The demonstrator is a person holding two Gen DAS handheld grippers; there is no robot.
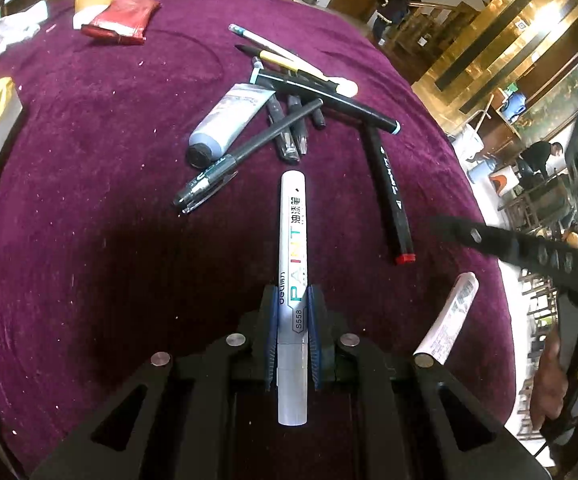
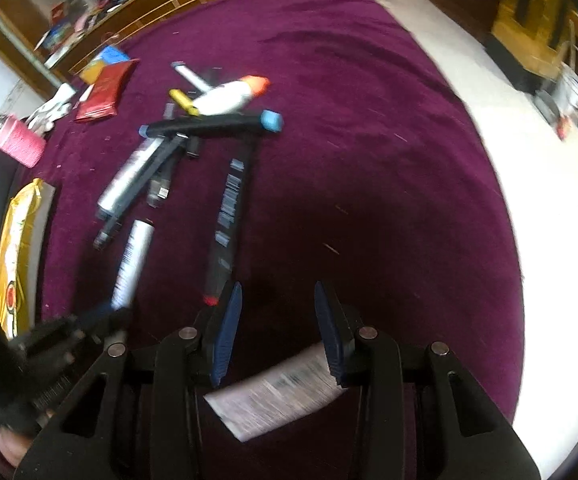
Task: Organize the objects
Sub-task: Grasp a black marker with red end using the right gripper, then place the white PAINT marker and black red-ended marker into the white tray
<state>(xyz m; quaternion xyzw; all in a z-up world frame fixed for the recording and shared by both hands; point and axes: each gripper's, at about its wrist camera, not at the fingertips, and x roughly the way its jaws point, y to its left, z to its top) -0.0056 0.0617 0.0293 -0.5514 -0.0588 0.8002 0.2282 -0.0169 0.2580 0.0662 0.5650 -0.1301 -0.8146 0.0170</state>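
My left gripper (image 1: 292,308) is shut on a white paint marker (image 1: 293,232), which points forward over the purple cloth (image 1: 89,160). Ahead lies a loose pile of pens (image 1: 289,128) with a grey tube (image 1: 225,124) and a black marker with a red cap (image 1: 389,192). My right gripper (image 2: 279,304) stands open, with only cloth showing between its pads. A pinkish-white tube (image 2: 277,396) lies on the cloth beneath it, near the table's right edge, also visible as the tube (image 1: 449,316). The right view shows the left gripper (image 2: 109,312) with the marker (image 2: 133,264).
A red packet (image 1: 121,20) and other small items lie at the far left. A pink spool (image 2: 21,144) and a yellow bag (image 2: 17,240) sit along the left side. The table's edge (image 2: 505,240) curves down the right, with pale floor beyond it.
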